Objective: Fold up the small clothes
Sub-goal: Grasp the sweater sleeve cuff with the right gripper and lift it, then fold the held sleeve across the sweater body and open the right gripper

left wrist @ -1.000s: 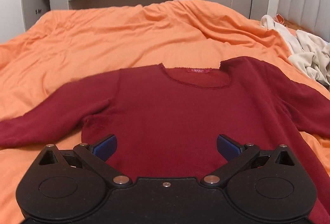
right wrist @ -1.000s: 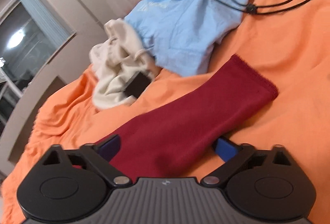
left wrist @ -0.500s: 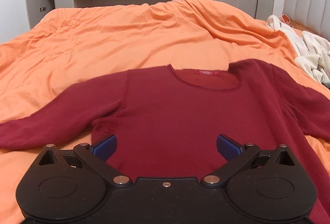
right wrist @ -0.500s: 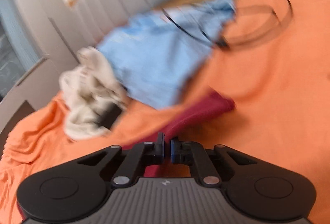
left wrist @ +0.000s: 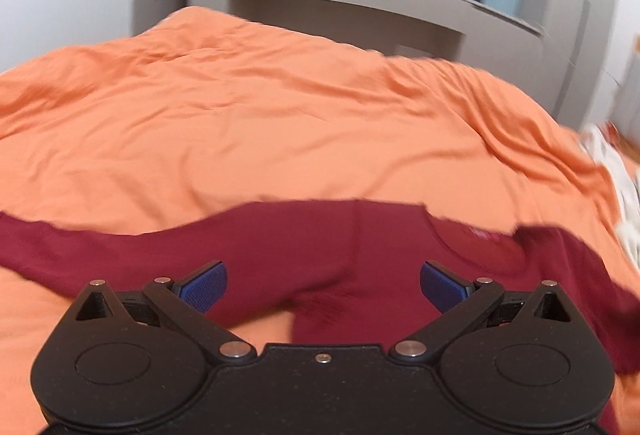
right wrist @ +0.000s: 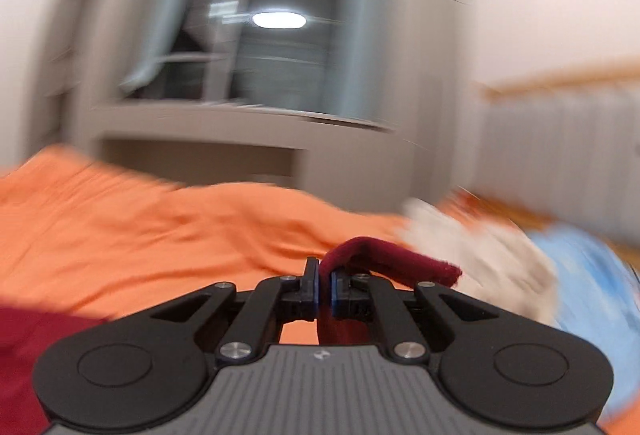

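A dark red long-sleeved sweater (left wrist: 360,247) lies flat on the orange bedspread (left wrist: 280,123). My left gripper (left wrist: 323,285) is open and empty, low over the sweater's left armpit, its blue pads on either side of the cloth. My right gripper (right wrist: 324,289) is shut on the sweater's right sleeve (right wrist: 392,259) and holds it lifted off the bed; the cuff end droops to the right. Part of the sweater's body shows at the lower left of the right wrist view (right wrist: 28,355). The right view is blurred by motion.
A cream garment (right wrist: 480,255) and a light blue garment (right wrist: 592,275) lie on the bed at the right. A grey wardrobe and window unit (left wrist: 400,7) stands beyond the bed's far edge. A padded headboard (right wrist: 560,139) is at the right.
My right gripper closed on the right sleeve, lifted it and swung left toward the sweater's body. My left gripper moved left and forward, from the hem toward the left armpit, still open.
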### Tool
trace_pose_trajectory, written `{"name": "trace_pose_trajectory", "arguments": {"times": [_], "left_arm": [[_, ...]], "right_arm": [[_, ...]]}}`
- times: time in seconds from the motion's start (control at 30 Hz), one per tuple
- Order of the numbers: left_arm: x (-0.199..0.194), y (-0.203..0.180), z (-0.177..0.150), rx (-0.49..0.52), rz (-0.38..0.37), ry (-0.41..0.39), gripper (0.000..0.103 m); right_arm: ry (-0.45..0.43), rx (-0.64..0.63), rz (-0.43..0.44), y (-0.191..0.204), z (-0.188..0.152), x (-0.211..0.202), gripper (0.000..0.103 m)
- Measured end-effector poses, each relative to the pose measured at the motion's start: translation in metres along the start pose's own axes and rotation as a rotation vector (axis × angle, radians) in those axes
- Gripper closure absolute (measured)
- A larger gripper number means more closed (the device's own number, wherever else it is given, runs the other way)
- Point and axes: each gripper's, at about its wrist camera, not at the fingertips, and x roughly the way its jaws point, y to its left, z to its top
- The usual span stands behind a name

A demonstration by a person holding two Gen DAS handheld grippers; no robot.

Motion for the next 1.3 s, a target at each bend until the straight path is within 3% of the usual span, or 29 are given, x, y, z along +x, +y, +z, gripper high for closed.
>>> {"name": "trace_pose_trajectory", "arguments": {"times": [0.17, 0.33, 0.47, 0.57, 0.63, 0.67, 0.73, 0.83, 0.97, 1.03, 1.07, 1.1, 1.17, 1.3], "left_arm": [[-0.007, 0.029, 0.014, -0.095, 0.022, -0.024, 0.001], [-0.007, 0.047, 0.022, -0.150, 0.007, -0.011, 0.001], [-0.005, 0.056, 0.022, -0.194, 0.006, 0.012, 0.001], [-0.003, 0.057, 0.021, -0.197, -0.005, 0.027, 0.001], [-0.002, 0.055, 0.020, -0.184, -0.010, 0.032, 0.001], [-0.002, 0.054, 0.020, -0.176, -0.012, 0.035, 0.001], [0.000, 0.050, 0.019, -0.166, -0.016, 0.039, 0.001], [0.001, 0.047, 0.017, -0.154, -0.013, 0.044, 0.001], [0.004, 0.046, 0.017, -0.153, -0.006, 0.051, 0.001], [0.006, 0.046, 0.017, -0.153, -0.004, 0.054, 0.001], [0.008, 0.045, 0.017, -0.151, -0.004, 0.057, 0.001], [0.009, 0.044, 0.017, -0.147, -0.005, 0.061, 0.001], [0.013, 0.038, 0.015, -0.127, -0.009, 0.074, 0.001], [0.022, 0.023, 0.004, -0.057, -0.002, 0.099, 0.001]], "right_arm": [[0.001, -0.324, 0.183, 0.111, -0.002, 0.011, 0.097], [0.097, -0.575, 0.358, 0.192, -0.030, 0.009, 0.097], [0.120, -0.866, 0.413, 0.237, -0.069, -0.004, 0.097], [0.126, -1.006, 0.441, 0.252, -0.092, -0.013, 0.095], [0.111, -1.057, 0.455, 0.261, -0.105, -0.020, 0.075], [0.091, -1.082, 0.463, 0.261, -0.109, -0.024, 0.059], [0.050, -1.115, 0.462, 0.265, -0.117, -0.026, 0.050], [0.024, -1.087, 0.476, 0.264, -0.117, -0.030, 0.039], [0.091, -0.946, 0.547, 0.266, -0.097, -0.023, 0.037], [0.133, -0.873, 0.581, 0.260, -0.087, -0.022, 0.030], [0.149, -0.839, 0.592, 0.253, -0.083, -0.025, 0.019], [0.163, -0.797, 0.597, 0.242, -0.078, -0.027, 0.007], [0.185, -0.706, 0.587, 0.216, -0.073, -0.031, 0.000], [0.253, -0.465, 0.495, 0.142, -0.066, -0.024, 0.000]]}}
